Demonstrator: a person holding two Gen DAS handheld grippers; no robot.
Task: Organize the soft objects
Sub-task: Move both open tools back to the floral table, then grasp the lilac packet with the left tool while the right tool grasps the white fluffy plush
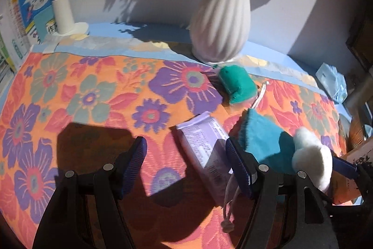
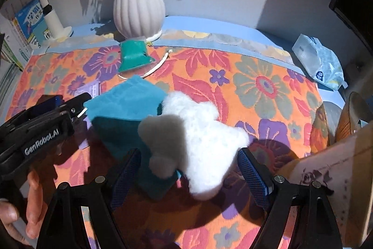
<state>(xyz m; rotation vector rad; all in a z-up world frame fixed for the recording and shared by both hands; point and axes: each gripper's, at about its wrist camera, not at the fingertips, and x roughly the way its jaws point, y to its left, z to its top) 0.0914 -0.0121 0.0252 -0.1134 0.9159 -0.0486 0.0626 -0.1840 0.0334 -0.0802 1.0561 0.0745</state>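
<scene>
Straddling the white fluffy toy (image 2: 205, 144) with my right gripper (image 2: 190, 173), I have the jaws spread wide, one to each side of the plush and not yet pressing it, as far as I can tell. It lies on the floral desk (image 2: 268, 85), overlapping the teal pouch (image 2: 130, 104) toward ten o'clock, so I judge a pinch here should lift the toy alone. My left gripper (image 1: 186, 165) is also open and holds nothing; its right finger sits just beside the pouch's edge, with the purple packet (image 1: 205, 144) lying between its fingers, perhaps to steady the pile. Farther out at twelve o'clock, a green pouch (image 2: 134, 56) rests against the foot of the ribbed vase (image 2: 138, 13), its cord trailing across the cloth. At two o'clock a tissue pack (image 2: 319, 62) lies well apart, clear of my work.
</scene>
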